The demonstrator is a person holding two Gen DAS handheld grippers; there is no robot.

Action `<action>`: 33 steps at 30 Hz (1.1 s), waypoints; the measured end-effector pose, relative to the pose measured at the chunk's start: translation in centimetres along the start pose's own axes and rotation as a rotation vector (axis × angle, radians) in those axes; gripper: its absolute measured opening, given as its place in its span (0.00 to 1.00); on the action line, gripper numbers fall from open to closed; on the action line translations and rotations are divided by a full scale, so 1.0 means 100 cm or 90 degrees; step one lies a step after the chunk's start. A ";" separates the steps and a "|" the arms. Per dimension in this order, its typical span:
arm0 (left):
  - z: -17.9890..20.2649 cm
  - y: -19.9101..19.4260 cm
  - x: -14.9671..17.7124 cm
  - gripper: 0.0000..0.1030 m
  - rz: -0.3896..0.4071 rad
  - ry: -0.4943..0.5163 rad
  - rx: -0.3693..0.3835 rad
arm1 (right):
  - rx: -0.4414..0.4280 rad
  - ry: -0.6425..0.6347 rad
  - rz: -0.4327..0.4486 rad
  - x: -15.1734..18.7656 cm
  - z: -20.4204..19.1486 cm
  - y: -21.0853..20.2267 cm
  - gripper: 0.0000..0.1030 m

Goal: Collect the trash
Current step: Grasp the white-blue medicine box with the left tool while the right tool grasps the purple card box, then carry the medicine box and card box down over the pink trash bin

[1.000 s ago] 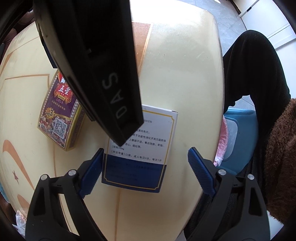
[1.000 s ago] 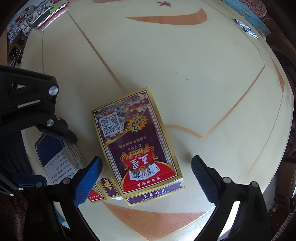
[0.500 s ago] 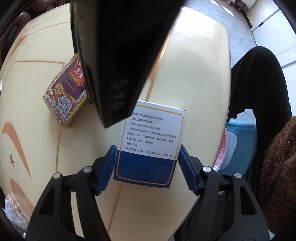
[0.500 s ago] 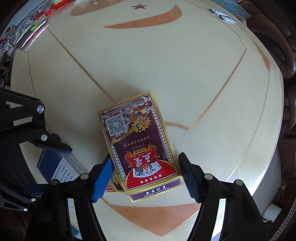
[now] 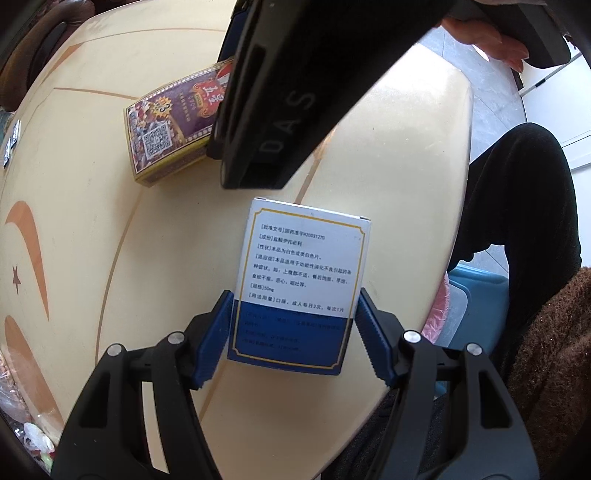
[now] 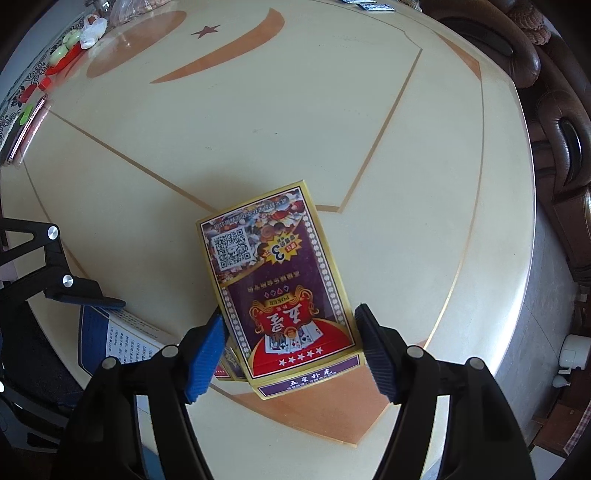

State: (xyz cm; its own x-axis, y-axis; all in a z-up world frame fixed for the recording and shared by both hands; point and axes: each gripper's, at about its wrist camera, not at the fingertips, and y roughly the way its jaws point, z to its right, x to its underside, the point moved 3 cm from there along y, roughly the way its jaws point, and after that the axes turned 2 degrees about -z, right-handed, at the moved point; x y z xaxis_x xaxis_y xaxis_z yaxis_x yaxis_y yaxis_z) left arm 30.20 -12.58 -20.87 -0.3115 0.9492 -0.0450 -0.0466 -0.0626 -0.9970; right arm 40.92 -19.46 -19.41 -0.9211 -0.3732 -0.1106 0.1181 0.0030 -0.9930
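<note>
Both grippers point straight down over the cream table [image 5: 92, 236], each clamped on a box. The left gripper [image 5: 293, 334] has its blue pads [image 5: 212, 341] pressed against the two long sides of the white-and-blue medicine box [image 5: 301, 280], gripping it at the dark blue end. The box's printed face looks up at the camera, and the box appears raised clear of the tabletop, near the table's edge. Past that edge show a blue bin [image 5: 476, 306] with a pink liner, a dark trouser leg [image 5: 524, 206] and a brown fuzzy sleeve [image 5: 550, 354].

Over to the right gripper [image 6: 291, 354]: its blue pads [image 6: 205, 356] close on the purple-and-gold playing-card box [image 6: 277, 284], squeezing the red end while the QR-code end sticks out forward. That box also seems lifted off the surface, tilted a little to one side. A small flap of the same pack peeks out under the left pad.

From the left camera the right gripper's black body [image 5: 295, 92] looms across the top, a bare fingertip [image 5: 480, 40] on its handle, with the card box [image 5: 173, 122] poking out beneath it. From the right camera the left gripper [image 6: 85, 295] sits at the left margin, its pad on the medicine box [image 6: 118, 339].

At the far rim lie a plastic bag [image 6: 92, 29] and colourful odds and ends; a brown leather sofa [image 6: 546, 110] stands beyond.
</note>
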 end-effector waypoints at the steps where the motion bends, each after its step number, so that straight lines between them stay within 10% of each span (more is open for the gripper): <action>1: -0.001 -0.002 0.001 0.63 0.004 -0.006 -0.001 | 0.013 -0.002 0.010 0.001 -0.001 -0.002 0.65; 15: -0.009 -0.062 0.025 0.63 0.053 -0.063 -0.048 | 0.041 0.003 0.067 0.019 -0.023 -0.065 0.65; 33: 0.065 -0.108 0.095 0.63 0.180 -0.243 -0.084 | 0.042 -0.032 0.187 0.151 -0.101 -0.147 0.65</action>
State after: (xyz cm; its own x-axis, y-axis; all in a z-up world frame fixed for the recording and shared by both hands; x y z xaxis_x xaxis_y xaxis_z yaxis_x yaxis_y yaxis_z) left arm 21.60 -4.86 -10.17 -0.6216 0.7181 -0.3130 0.2034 -0.2379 -0.9498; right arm 21.54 -15.73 -6.85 -0.8247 -0.4106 -0.3889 0.4023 0.0573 -0.9137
